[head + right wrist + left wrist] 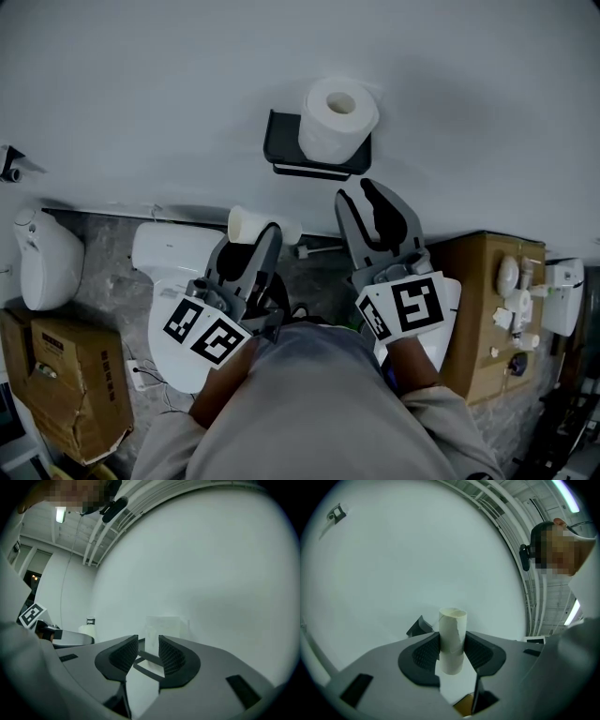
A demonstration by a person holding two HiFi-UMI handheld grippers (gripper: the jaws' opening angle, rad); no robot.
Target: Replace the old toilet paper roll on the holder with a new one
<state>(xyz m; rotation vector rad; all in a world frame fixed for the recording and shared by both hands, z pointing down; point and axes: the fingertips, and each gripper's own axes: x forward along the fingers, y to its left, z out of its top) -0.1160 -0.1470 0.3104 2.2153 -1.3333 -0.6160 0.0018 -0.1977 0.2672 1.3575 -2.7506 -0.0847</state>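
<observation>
No legible text, labels, or numbers

Soft matt white paper on the new roll [337, 117]. Holder [281, 141] matt black; metal or plastic, can't tell. Cardboard tube [452, 620]: bare pale card, matt, with a spiral seam and a ragged paper edge. Left gripper [452, 641] and right gripper [147, 644]: smooth matt grey plastic shells, black ribbed rubbery pads. Wall [141, 75] smooth matt white. Toilet [173, 251] smooth white, slight gloss. Box [75, 375] plain brown cardboard, matt.

The head view looks steeply down the white wall [141, 84]; both gripper views face it level and close, sharing the black holder [281, 142].
</observation>
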